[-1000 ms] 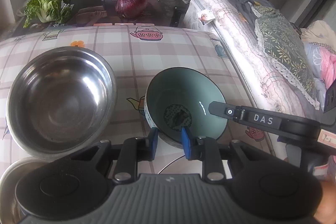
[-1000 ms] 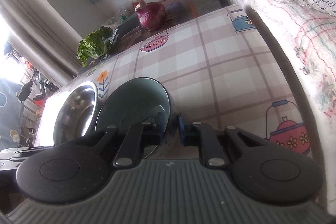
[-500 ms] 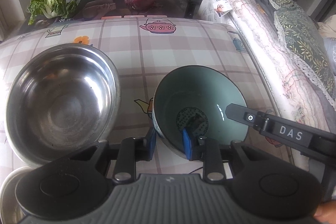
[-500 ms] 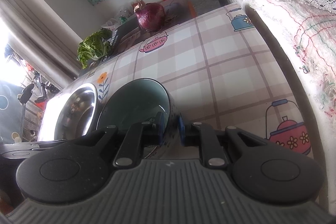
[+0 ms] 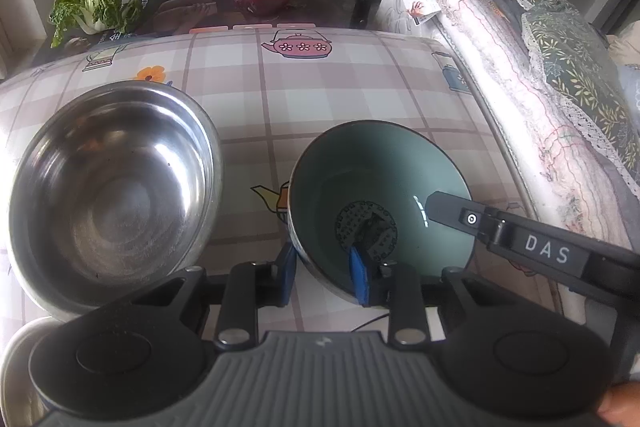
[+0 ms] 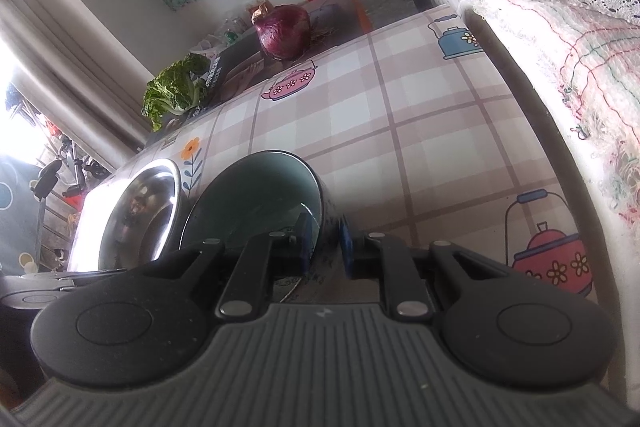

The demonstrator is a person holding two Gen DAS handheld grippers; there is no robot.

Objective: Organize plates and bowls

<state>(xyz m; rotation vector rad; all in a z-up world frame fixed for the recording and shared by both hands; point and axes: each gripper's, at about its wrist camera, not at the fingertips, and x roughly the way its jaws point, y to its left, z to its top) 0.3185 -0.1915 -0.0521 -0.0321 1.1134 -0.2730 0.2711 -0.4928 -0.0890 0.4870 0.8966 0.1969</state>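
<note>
Green bowl [image 5: 380, 187] is sitting on the worktop [image 5: 320, 95], right of the steel bowl [image 5: 112, 191]; the right tool [image 6: 325, 241] is pinching its rim on the right side; the left tool [image 5: 323, 273] is straddling the near rim, its jaws having just been opening and not pressing; a handover or release seems under way; next, lifting it into the steel bowl calls for one firm grip.

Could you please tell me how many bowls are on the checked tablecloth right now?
2 in full view: a steel bowl on the left and a green bowl beside it to the right. A metal rim at the lower-left edge may be a third.
</note>
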